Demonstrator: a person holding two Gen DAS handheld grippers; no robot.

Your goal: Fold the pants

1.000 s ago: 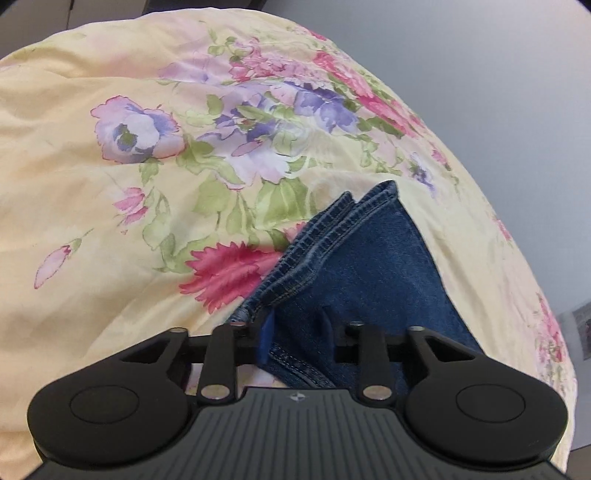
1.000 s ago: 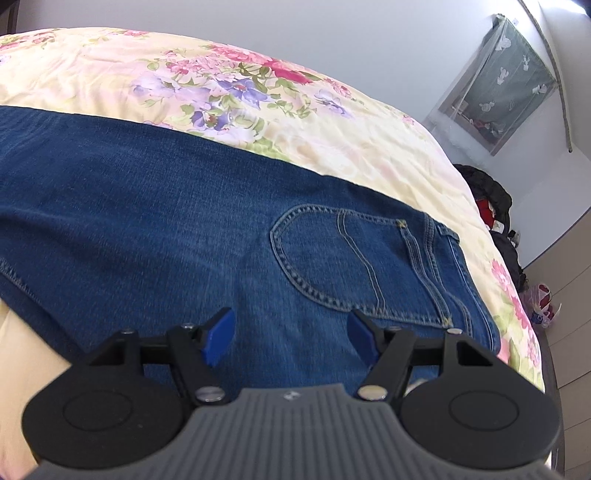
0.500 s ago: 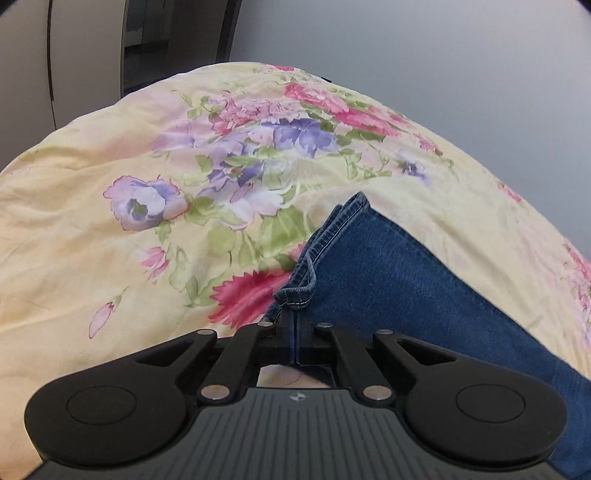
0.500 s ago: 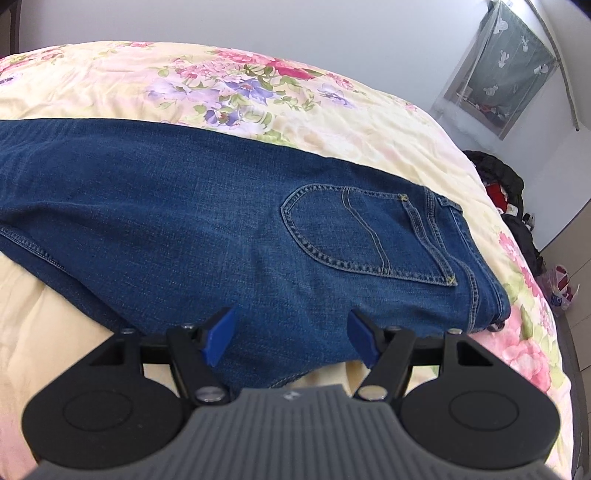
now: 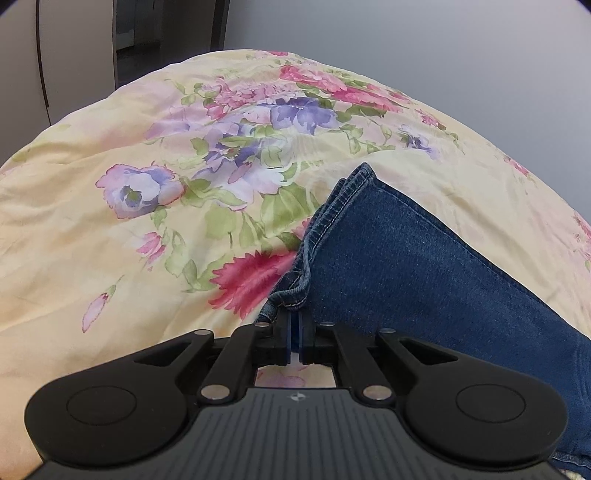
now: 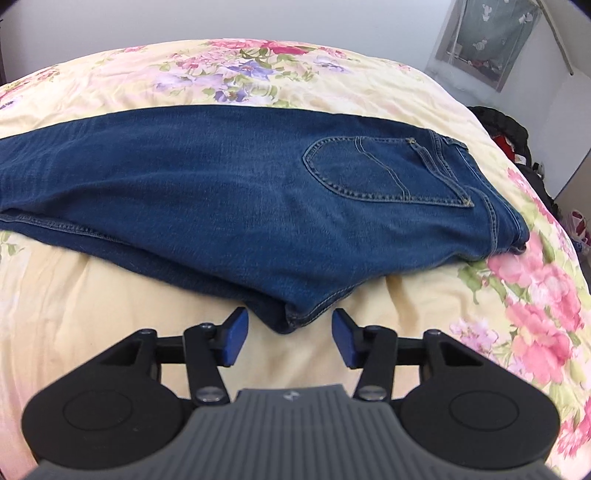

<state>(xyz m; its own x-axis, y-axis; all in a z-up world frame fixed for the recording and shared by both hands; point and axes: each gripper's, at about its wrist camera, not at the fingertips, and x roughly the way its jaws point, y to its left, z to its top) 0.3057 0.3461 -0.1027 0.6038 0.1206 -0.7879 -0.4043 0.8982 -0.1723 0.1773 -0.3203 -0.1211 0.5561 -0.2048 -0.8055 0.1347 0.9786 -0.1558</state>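
Looking along the left tongs (image 5: pixel 294 325) first: pinching shut on the near corner of the hem (image 5: pixel 295 295) of the jeans (image 5: pixel 406 280), fingers pressed together with a bunched bit of denim between them. Lying beyond, the leg end stretching from the grip toward the far middle and running off to the near right, doubled layers showing along the stitched hem edge. Resting under it all, the floral bedspread (image 5: pixel 129 229), pale yellow with purple and pink blooms, rising in a mound toward the far side. Showing past the bed, a grey wall (image 5: pixel 443 44) and a dark doorway (image 5: pixel 162 33) at the far left.

Looking along the right tongs (image 6: pixel 288 334) next: standing wide open, blue pads (image 6: pixel 236 336) well apart and holding nothing, hovering just near of the seat-side point of the jeans (image 6: pixel 221 184). Lying flat across the bedspread (image 6: pixel 92 302) from left to right, legs stacked, back pocket (image 6: pixel 384 173) facing up at the right, waistband at the far right end. Hanging on the far right wall, a grey-green cloth (image 6: pixel 484 40); piling beside the bed at the right, dark clothes (image 6: pixel 506 129).
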